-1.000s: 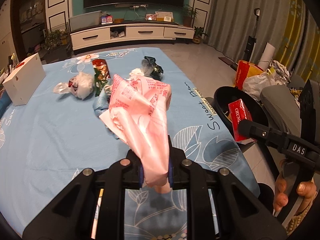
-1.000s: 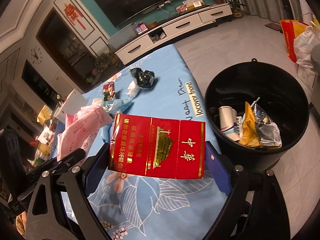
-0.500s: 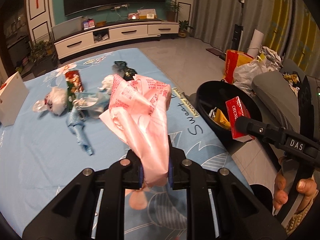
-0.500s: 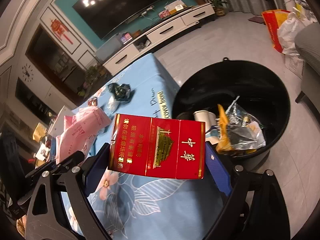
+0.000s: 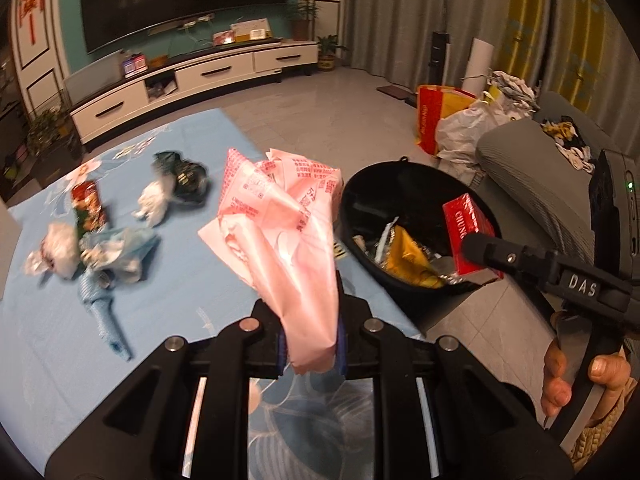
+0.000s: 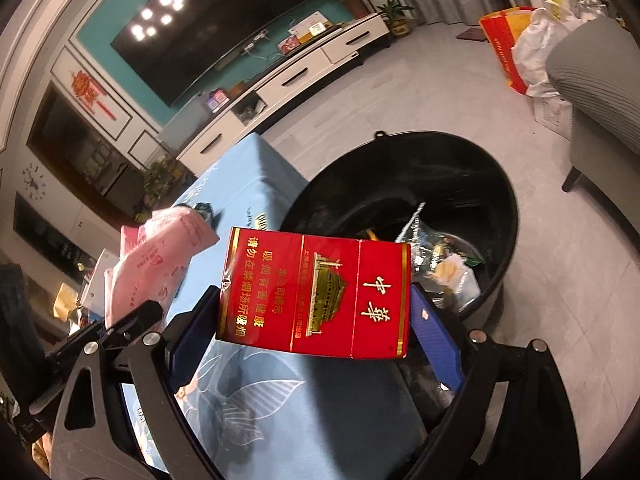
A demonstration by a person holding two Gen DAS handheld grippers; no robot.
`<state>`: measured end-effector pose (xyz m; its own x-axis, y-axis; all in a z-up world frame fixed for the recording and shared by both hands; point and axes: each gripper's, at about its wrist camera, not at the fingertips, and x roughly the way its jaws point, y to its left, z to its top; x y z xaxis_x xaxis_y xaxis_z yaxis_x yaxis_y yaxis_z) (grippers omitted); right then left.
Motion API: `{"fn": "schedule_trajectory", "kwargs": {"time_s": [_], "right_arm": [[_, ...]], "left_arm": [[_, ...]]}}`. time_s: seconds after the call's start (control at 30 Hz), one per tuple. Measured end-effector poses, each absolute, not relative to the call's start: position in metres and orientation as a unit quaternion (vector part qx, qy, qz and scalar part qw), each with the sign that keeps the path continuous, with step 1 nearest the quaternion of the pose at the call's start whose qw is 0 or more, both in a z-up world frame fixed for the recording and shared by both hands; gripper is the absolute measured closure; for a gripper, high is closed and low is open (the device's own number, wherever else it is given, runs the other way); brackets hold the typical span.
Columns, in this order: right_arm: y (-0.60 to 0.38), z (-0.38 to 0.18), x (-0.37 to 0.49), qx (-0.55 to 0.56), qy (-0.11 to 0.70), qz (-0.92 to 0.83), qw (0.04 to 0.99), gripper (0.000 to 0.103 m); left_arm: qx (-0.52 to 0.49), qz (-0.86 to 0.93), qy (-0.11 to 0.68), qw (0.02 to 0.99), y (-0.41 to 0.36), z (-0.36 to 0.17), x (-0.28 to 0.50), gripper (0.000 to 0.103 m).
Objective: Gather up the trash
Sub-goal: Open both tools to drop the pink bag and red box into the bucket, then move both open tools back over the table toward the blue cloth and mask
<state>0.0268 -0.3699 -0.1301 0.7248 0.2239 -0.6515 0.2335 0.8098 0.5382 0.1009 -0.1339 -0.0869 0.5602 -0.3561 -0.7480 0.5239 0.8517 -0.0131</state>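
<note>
A: L gripper (image 5: 310, 350) status?

B: I read it as clamped on the pink printed bag (image 5: 288, 240). Bag neck pinched between the blue pads, crumpled body rising up and fwd from the jaws, held over the blue floral cloth (image 5: 48, 344), just beside the bin rim.

A: R side?

B: R gripper (image 6: 316, 332) closed on the red cigarette carton (image 6: 316, 296), gripped by its two short ends, printed face toward the cam. Carton sits over the near rim of the black bin (image 6: 504, 200); from L wrist view it's above the bin's right side (image 5: 468, 232).

A: Bin contents?

B: Yellow wrapper (image 5: 408, 256), silver foil wrapper (image 6: 444, 264), other bits I can't ID.

A: Left on the cloth?

B: Dark green wrapper (image 5: 184, 172), white crumpled wad (image 5: 154, 200) touching it, red-green packet (image 5: 88, 208), blue plastic wrap (image 5: 108, 264), clear-white bag (image 5: 52, 254). All well apart from both grippers, blurred.
</note>
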Motion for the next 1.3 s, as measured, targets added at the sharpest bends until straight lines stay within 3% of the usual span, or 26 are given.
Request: {"fn": "schedule_trajectory", "kwargs": {"time_s": [0.6,0.67,0.73,0.8,0.87,1.1,1.3], "right_arm": [[-0.403,-0.142,0.034,0.312,0.37,-0.05,0.874,0.013],[-0.406,-0.145,0.038,0.321,0.372,-0.05,0.869,0.013],[-0.41,-0.148,0.041,0.334,0.376,-0.048,0.863,0.013],[-0.412,-0.15,0.042,0.341,0.377,-0.047,0.86,0.013],[-0.413,-0.15,0.041,0.342,0.376,-0.049,0.86,0.013],[-0.412,-0.148,0.045,0.345,0.384,-0.05,0.855,0.012],[-0.396,-0.138,0.047,0.328,0.383,-0.046,0.862,0.009]], "left_arm": [[0.102,-0.334,0.411,0.842,-0.22,-0.113,0.139,0.084],[0.106,-0.337,0.41,0.841,-0.226,-0.116,0.14,0.079],[0.107,-0.339,0.409,0.841,-0.229,-0.118,0.141,0.059],[0.106,-0.338,0.406,0.842,-0.23,-0.118,0.14,0.049],[0.103,-0.34,0.406,0.842,-0.227,-0.118,0.139,0.048],[0.087,-0.333,0.405,0.847,-0.203,-0.113,0.132,0.026],[0.075,-0.309,0.406,0.857,-0.167,-0.108,0.124,0.021]]}}
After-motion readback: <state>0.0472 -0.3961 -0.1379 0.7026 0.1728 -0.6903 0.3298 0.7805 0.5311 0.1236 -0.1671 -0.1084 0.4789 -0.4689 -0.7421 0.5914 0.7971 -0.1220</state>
